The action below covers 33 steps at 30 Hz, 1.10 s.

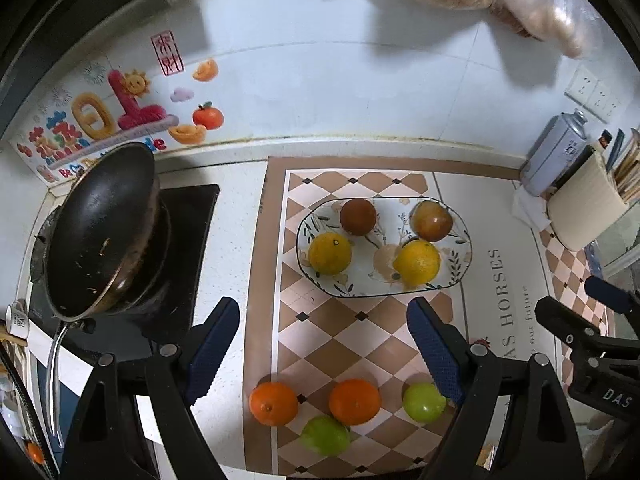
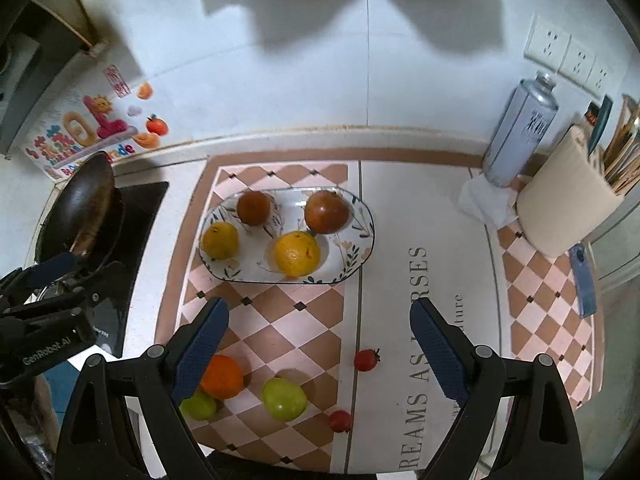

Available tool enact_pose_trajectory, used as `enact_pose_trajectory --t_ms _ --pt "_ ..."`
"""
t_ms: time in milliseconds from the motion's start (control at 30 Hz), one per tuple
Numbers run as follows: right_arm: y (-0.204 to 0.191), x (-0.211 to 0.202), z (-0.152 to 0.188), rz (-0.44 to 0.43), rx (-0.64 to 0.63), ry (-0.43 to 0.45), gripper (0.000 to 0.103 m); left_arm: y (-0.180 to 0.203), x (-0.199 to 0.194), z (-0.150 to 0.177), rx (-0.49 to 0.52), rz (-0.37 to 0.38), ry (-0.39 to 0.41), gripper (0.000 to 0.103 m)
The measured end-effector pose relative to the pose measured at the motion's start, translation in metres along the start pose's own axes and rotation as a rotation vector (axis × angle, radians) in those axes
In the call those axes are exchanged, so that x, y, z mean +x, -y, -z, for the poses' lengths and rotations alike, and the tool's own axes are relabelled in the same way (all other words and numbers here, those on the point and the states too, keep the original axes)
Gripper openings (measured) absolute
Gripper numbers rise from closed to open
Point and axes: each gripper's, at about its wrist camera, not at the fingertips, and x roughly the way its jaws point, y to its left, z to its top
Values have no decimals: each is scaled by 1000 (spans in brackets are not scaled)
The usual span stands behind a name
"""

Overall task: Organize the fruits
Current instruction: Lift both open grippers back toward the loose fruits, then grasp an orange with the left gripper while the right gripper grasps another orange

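- The glass plate (image 1: 460,276) sat toward the back of the checked mat (image 1: 340,344), already carrying four fruits: two yellow oranges (image 1: 330,253) along its near rim and two brownish fruits (image 1: 358,216) along its far rim
- Loose fruit remained at the mat's front edge: two bright oranges (image 1: 354,401), two green fruits (image 1: 424,402), and two small red tomatoes (image 2: 365,359) beside the mat's lettered strip
- Judged from this, the sorting looked about halfway, with six pieces not yet on the plate
- The left gripper (image 1: 320,356) hung above the mat with jaws wide and nothing between them; the right gripper (image 2: 320,356) likewise stood wide and empty
- A dark wok (image 1: 100,232) rested on the stove at the counter's left edge; a spray can (image 2: 520,132) and a utensil holder (image 2: 568,208) stood at the back right corner
- Nothing lay between the loose fruit and the plate; the plate's free room was mostly in the middle, so the round fruits may roll when added
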Motion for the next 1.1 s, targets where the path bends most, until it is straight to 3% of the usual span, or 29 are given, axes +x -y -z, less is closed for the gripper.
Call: enact_pose_trajectory --t_ms 233,367,500,600,767,933,1100 --pt "-5 -32 4 -31 12 47 94 -2 -25 9 -11 14 30 86" --pt "-5 -19 8 -67 29 0 94 -10 -20 17 -43 19 4 86" --pt "-4 30 22 -126 55 -156 94 -21 5 27 -60 -2 -76 86" --pt "-4 80 38 -179 78 -293 94 -33 33 39 -59 -46 -145 94" --pt "-20 151 65 -316 120 -481 94 -64 85 63 -121 -73 -285 94" --pt "-53 193 78 -373 92 -584 91 -87 132 88 -214 -38 -436 94" --pt "-90 215 83 -350 -32 -629 89 -95 167 109 -267 9 -528 94"
